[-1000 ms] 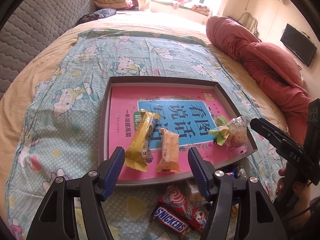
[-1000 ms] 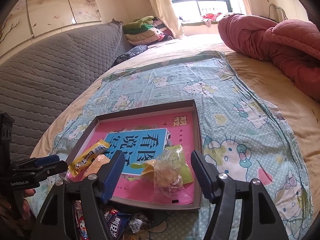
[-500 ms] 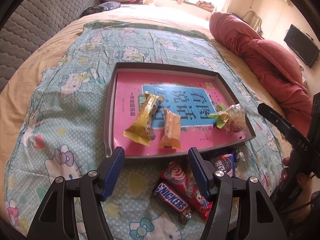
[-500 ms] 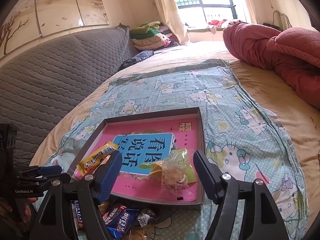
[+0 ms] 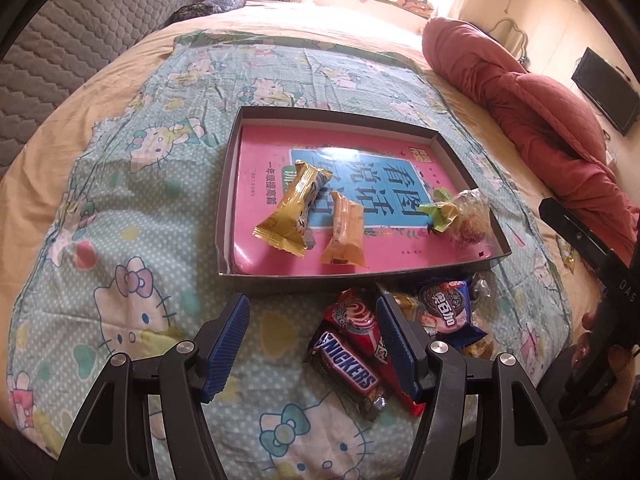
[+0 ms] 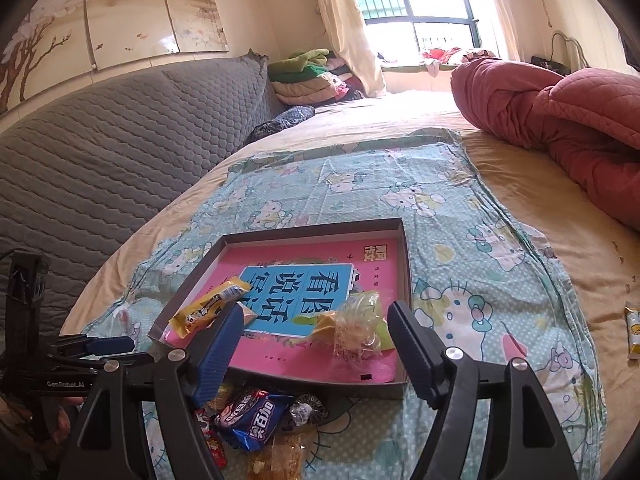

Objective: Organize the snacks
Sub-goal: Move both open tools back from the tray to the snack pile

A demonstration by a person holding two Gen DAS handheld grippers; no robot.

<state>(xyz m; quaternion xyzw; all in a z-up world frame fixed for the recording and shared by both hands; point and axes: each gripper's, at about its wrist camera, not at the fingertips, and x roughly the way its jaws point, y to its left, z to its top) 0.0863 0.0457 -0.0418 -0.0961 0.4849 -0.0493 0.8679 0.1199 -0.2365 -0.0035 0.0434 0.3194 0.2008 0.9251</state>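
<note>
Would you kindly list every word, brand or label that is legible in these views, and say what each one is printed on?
"SNICKERS": brown bar wrapper on the bedspread.
"看图说话": blue panel of the pink book in the tray.
"DAS": arm of the right gripper.
"GenRobot.AI": body of the left gripper.
Blue-and-pink biscuit pack: Chinese brand lettering, too distorted to quote.
Other wrappers and the book's small print: too small.

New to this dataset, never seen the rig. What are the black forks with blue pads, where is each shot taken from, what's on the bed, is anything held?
No robot: a person carries a hand-held gripper in each hand, with a fisheye camera looking along its fingers. One shot is from the left hand-held gripper, the other from the right hand-held gripper. On the bed lies a shallow box with a pink book, two yellow-orange packs and a clear-wrapped treat. Loose snacks lie before it, including a Snickers bar. Both are open, holding nothing; the right one's jaws have just been opening.
</note>
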